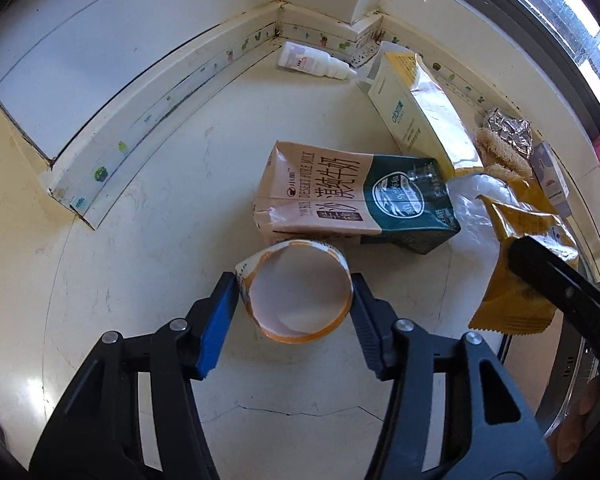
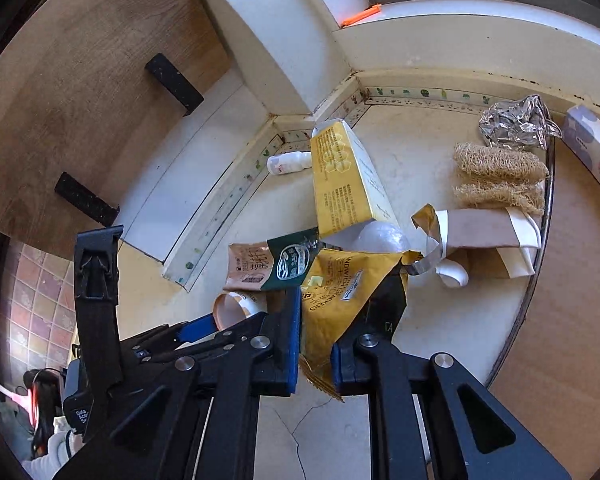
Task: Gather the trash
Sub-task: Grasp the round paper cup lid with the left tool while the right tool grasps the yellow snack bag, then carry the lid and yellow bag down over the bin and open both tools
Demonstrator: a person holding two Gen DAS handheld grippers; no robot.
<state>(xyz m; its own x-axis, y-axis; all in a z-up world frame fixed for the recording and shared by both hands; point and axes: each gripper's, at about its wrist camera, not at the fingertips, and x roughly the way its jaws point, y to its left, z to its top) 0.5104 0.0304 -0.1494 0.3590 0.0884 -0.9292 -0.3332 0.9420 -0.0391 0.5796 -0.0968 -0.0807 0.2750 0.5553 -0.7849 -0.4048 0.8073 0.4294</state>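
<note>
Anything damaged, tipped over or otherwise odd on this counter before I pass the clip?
Several things. The milk carton lies flat, its top end crumpled. The paper cup is on its side between the left gripper fingers. The yellow box lies tipped with an end torn open. The right gripper pinches a ripped-open cracker wrapper.

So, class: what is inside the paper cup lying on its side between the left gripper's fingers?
The paper cup shows only its bare white inner wall and base; no contents are visible. The near lower wall is partly hidden by the rim. The left gripper brackets it, beside the milk carton.
</note>
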